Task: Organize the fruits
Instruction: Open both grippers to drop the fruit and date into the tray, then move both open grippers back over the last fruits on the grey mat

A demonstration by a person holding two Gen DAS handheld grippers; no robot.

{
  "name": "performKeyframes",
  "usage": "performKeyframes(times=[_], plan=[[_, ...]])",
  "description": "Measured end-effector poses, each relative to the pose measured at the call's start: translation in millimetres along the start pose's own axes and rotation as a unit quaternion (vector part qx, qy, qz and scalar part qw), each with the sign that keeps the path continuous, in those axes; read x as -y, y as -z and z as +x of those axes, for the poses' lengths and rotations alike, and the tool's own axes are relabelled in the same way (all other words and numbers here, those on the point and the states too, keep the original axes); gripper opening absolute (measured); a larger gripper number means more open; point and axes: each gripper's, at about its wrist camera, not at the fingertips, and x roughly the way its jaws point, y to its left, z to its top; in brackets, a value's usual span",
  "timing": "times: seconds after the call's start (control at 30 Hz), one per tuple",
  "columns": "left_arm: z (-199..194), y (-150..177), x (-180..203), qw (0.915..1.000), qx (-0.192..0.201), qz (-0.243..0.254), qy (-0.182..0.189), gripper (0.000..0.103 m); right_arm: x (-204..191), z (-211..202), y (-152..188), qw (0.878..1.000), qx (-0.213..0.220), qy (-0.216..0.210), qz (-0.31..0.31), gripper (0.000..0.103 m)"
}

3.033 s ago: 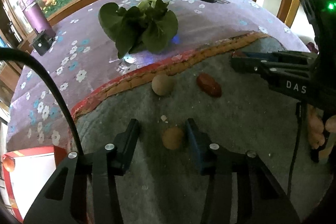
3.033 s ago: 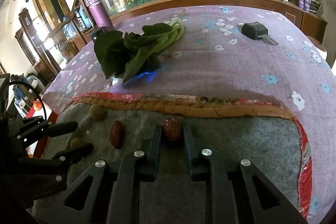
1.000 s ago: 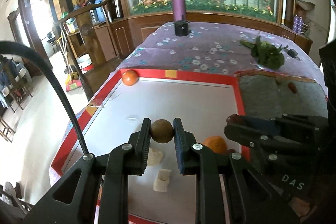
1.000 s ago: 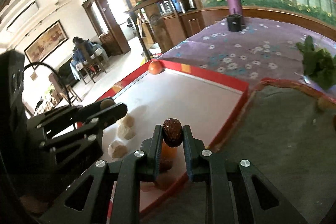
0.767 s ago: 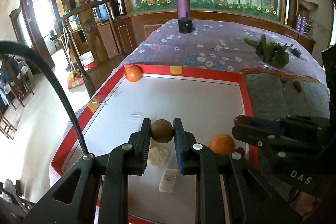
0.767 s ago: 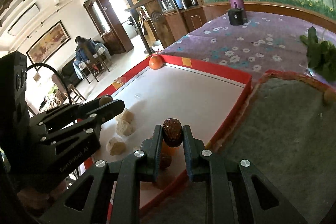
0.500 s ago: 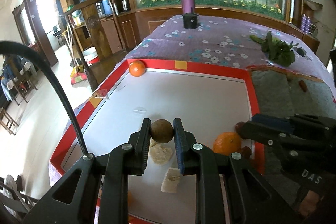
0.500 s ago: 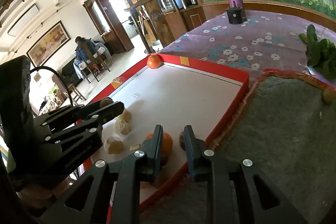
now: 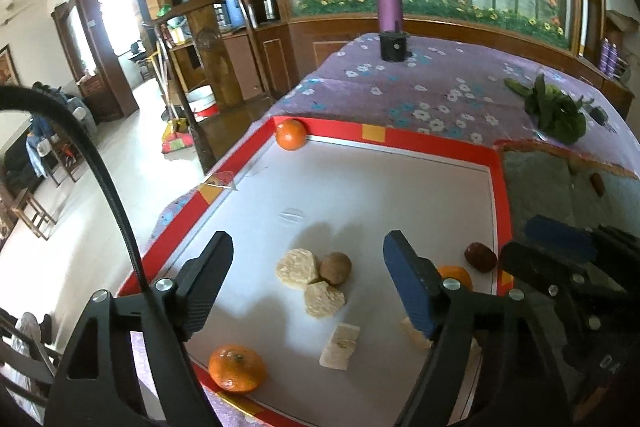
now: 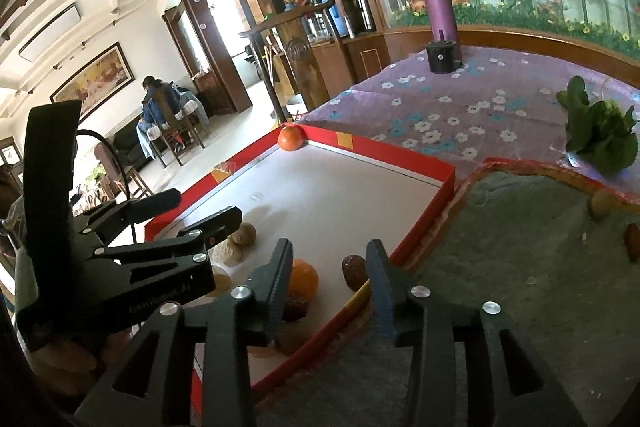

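My left gripper (image 9: pixel 308 267) hangs over the white red-rimmed tray (image 9: pixel 440 143), its jaws opening wide with nothing pressed between them. A brown round fruit (image 9: pixel 335 268) lies below on the tray, against beige chunks (image 9: pixel 296 265). My right gripper (image 10: pixel 330 275) is over the tray's near corner, jaws opening. A dark red date (image 10: pixel 354 271) lies on the tray between its fingers, untouched. An orange (image 10: pixel 304 281) sits by the right gripper's left finger. Two more oranges (image 9: pixel 291 135) (image 9: pixel 237 367) rest in tray corners. The left gripper (image 10: pixel 206 205) shows at the left of the right wrist view.
A grey mat (image 10: pixel 520 247) right of the tray holds a pale round fruit (image 10: pixel 602 205) and another date (image 10: pixel 633 247). Leafy greens (image 10: pixel 600 139) and a purple bottle (image 10: pixel 438 3) stand on the flowered cloth. The table ends left of the tray; a person (image 10: pixel 160 107) sits far off.
The left jaws sprang open and the brown fruit dropped onto the tray beside the beige chunks. The right jaws let go of the date, which now lies on the tray, and widened further.
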Motion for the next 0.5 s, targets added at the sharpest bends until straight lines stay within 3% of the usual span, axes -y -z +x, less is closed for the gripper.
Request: performKeyframes(times=[0.5], plan=[[-27,-4,3,0.9997,0.015,-0.005,-0.021,0.082,-5,-30,2,1.000,0.029,0.006,-0.004,0.056]])
